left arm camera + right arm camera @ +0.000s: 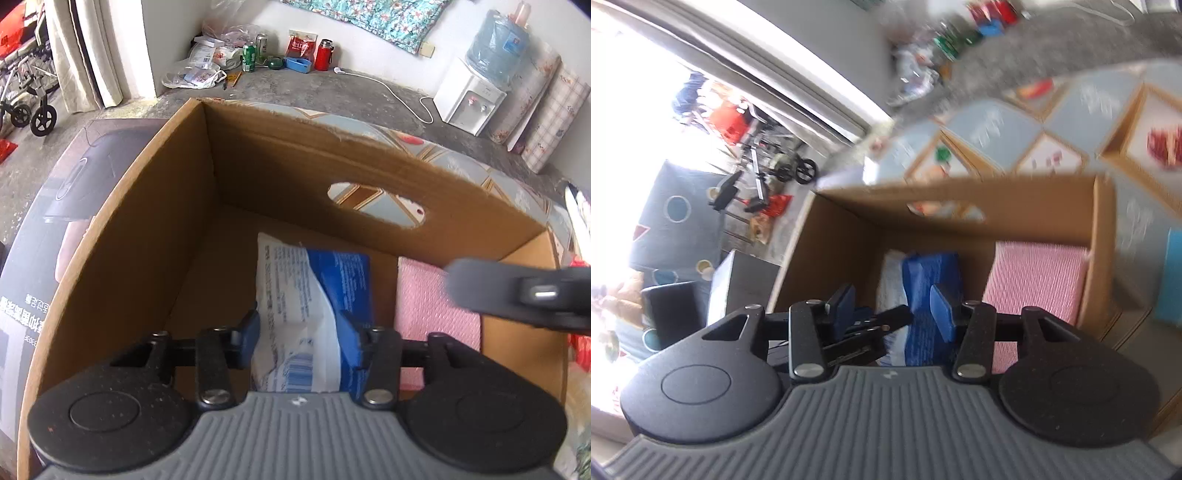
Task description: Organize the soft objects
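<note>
Left wrist view: the left gripper [299, 326] points down into the cardboard box [147, 236], its blue pads partly open on either side of the blue-and-white soft pack [295, 295]; can't tell if they press it. A pink cloth [424, 295] lies just right.

Right wrist view (blurry): the right gripper [895, 308] hangs above the box, jaws partly apart, nothing in them, pack below.

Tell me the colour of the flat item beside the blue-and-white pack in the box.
Pink pad, finely textured; right wrist view shows it best.
</note>
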`<state>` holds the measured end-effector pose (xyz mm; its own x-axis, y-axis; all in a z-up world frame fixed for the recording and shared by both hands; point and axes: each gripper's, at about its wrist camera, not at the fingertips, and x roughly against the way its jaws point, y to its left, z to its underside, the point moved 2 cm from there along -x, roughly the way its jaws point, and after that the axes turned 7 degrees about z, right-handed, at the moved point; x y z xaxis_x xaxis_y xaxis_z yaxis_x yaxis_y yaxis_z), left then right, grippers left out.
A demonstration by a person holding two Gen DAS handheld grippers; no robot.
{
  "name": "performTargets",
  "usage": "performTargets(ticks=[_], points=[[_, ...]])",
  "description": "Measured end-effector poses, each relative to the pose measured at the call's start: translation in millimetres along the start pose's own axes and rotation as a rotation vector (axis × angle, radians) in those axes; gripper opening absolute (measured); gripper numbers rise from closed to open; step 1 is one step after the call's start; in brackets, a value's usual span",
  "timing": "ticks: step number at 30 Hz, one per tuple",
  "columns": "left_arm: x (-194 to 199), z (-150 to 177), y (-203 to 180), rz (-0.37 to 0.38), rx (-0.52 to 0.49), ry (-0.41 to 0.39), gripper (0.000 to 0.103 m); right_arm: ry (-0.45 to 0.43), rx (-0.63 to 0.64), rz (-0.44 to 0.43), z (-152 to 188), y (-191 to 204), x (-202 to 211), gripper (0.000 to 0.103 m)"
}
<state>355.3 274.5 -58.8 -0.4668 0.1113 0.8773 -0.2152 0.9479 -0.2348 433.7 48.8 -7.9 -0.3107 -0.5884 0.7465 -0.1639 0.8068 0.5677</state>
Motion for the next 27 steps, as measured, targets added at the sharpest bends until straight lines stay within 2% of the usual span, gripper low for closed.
performTargets(ticks=[5,7,9,11,14,18,21,25,27], points=[[0.6,-2.0,3.6,-0.029,0.051,0.023,0.072,-0.049,-0.004,-0.01,-7.5,-18.1,36.6,0.046],[-8.3,-1.0,5.9,-0.015,0.078,0.067,0.072,-0.062,-0.011,-0.007,-8.6,-30.0,49.2,0.046],[-16.9,-1.6,7.0,0.03,0.114,0.1,0.07,-0.072,-0.023,0.003,-8.6,-42.6,60.5,0.046],[-19.7,-3.3,3.9,0.011,0.105,0.077,0.066,-0.08,-0.035,0.015,-4.9,-55.6,68.9,0.046],[-20.9,-5.4,-1.1,0.039,0.105,0.036,0.06,-0.086,-0.052,0.039,1.9,-76.7,79.9,0.046],[-22.3,-6.6,-8.7,0.026,0.092,-0.009,0.06,-0.095,-0.076,0.073,10.1,-103.7,93.9,0.046],[-19.8,-2.2,-10.8,0.023,0.086,-0.022,0.061,-0.118,-0.091,0.093,15.8,-121.7,111.0,0.046],[-2.1,-1.0,-9.6,0.006,0.105,-0.043,0.072,-0.193,-0.09,0.144,18.2,-142.3,150.4,0.047],[13.8,-2.7,-12.5,-0.036,0.094,-0.059,0.074,-0.226,-0.093,0.162,19.6,-152.4,169.9,0.047]])
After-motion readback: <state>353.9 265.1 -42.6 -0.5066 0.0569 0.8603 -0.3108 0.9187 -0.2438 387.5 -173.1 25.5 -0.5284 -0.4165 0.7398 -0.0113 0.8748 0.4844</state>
